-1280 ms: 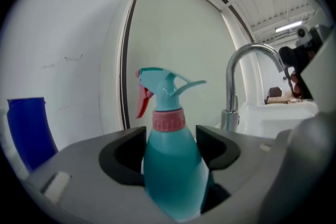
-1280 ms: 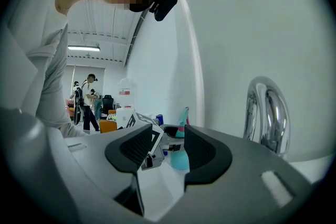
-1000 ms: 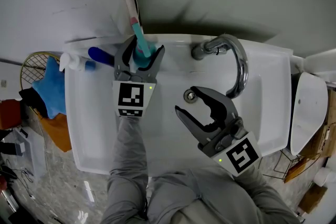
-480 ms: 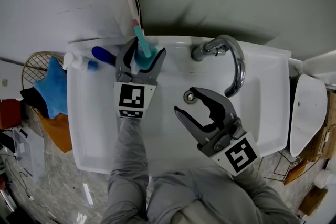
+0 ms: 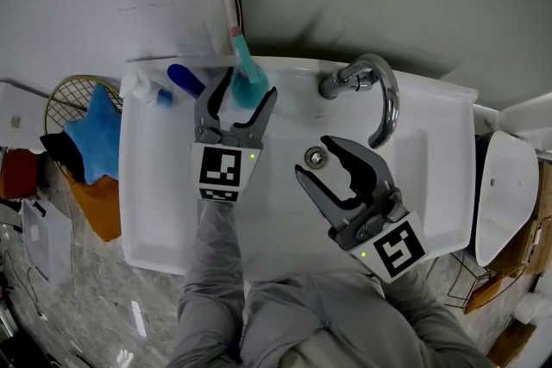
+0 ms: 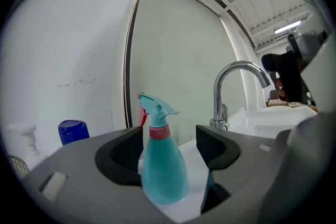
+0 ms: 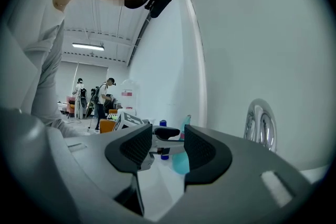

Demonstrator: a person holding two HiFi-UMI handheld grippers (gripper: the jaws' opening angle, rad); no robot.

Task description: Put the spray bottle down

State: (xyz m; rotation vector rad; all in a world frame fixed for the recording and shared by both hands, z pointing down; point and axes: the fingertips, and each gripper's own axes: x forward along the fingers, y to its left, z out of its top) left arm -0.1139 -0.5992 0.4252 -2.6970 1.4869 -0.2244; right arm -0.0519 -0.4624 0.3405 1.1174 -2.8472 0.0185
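Note:
A teal spray bottle [image 5: 247, 80] with a red collar stands upright on the back rim of the white sink [image 5: 147, 185], next to the wall. My left gripper [image 5: 244, 99] is open, its jaws on either side of the bottle's base; a gap shows beside the bottle [image 6: 161, 170] in the left gripper view. My right gripper [image 5: 316, 159] hangs open over the basin near the drain, holding nothing. In the right gripper view the bottle [image 7: 181, 160] shows far off beyond the right gripper [image 7: 168, 147].
A chrome faucet [image 5: 384, 99] arches over the basin at the back right. A blue-capped bottle [image 5: 185, 80] and a white pump bottle [image 5: 142, 88] stand at the rim's left corner. A wire basket with a blue cloth [image 5: 90, 138] sits left of the sink.
The left gripper's jaws have spread and drawn back a little from the bottle, which stays standing on the rim. The right gripper has hardly moved.

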